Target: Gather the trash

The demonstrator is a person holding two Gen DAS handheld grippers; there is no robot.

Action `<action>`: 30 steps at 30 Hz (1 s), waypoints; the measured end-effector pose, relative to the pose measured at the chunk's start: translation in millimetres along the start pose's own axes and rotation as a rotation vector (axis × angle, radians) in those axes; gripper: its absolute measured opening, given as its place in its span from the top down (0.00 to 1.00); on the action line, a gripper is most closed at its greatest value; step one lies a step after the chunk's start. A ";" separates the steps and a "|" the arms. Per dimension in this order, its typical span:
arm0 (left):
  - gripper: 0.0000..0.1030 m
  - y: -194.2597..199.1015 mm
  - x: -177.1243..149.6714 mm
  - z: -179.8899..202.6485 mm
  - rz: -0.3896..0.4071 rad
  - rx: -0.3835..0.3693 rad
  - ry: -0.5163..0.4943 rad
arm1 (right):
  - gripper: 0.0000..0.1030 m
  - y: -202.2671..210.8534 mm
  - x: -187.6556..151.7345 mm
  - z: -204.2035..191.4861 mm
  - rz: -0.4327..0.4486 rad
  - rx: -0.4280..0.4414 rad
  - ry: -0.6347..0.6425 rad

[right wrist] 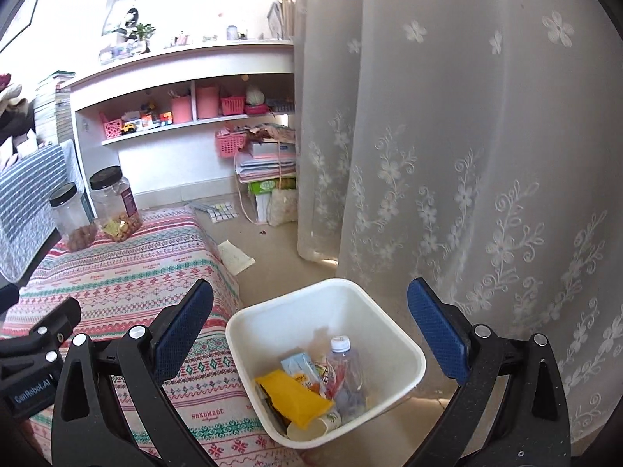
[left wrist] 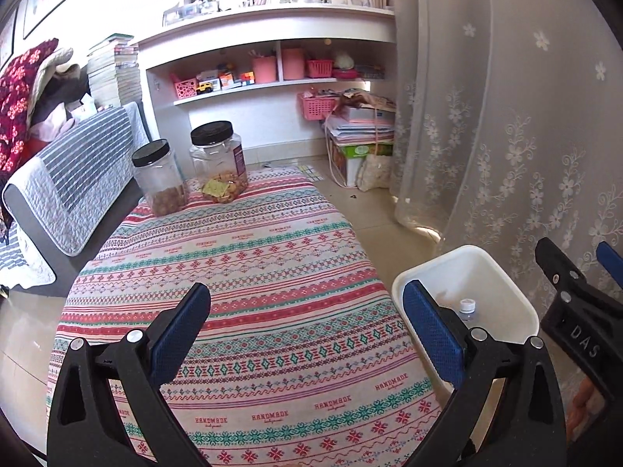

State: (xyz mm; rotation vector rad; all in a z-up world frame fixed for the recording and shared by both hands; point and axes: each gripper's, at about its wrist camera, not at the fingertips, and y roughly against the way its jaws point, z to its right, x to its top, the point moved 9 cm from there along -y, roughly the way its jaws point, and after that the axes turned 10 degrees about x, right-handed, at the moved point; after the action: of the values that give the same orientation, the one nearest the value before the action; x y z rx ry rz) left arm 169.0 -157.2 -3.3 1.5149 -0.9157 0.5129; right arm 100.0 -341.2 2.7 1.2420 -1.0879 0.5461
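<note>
1. Hanging over the patterned tablecloth [left wrist: 249, 272], the left gripper [left wrist: 307, 327] has its blue-padded jaws spread wide, nothing between them.
2. Right gripper [right wrist: 311, 327]: jaws likewise wide apart and empty, poised above the white bin [right wrist: 405, 354].
3. White bin: stands on the tiled floor [right wrist: 280, 272] just beside the table edge, close to the lace curtain [right wrist: 486, 155].
4. Bin contents: clear plastic bottle [right wrist: 344, 369] with white cap, upright or slightly leaning; yellow wrapper [right wrist: 292, 393]; small light-blue carton [right wrist: 300, 366]; paper cup [right wrist: 311, 426] lying on its side at the near wall. Smaller scraps beneath are hard to make out.
5. Tablecloth: pink, red and green bands printed "HANDMADE", covering the low table.
6. Two clear jars with black lids at the table's far end: the shorter jar [left wrist: 159, 177] holds brown snacks; the taller jar [left wrist: 220, 163] beside it holds yellowish snacks.
7. Flat white paper [right wrist: 235, 257] on the floor next to the table.
8. Grey quilted sofa cover [left wrist: 74, 179] left of the table.
9. White shelf unit [left wrist: 268, 23] against the far wall, holding pink baskets and boxes.
</note>
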 end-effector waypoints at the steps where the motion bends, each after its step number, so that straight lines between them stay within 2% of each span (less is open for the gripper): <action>1: 0.07 0.0 0.3 -2.0 0.002 0.006 0.005 | 0.07 -1.3 0.0 -1.7 -0.002 0.003 0.003; 13: 0.07 -4.2 1.0 -12.5 0.007 0.050 0.011 | 0.07 -13.6 -4.2 -12.0 -0.031 0.023 0.000; 30: 0.07 -6.4 4.7 -18.6 0.011 0.055 0.032 | 0.07 -23.7 -13.2 -14.1 -0.084 0.030 0.005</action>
State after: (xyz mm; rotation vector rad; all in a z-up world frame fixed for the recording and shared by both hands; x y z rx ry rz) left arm 180.3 -140.6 -0.5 1.5475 -0.8919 0.5728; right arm 119.1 -332.1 -19.4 1.3059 -1.0219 0.5024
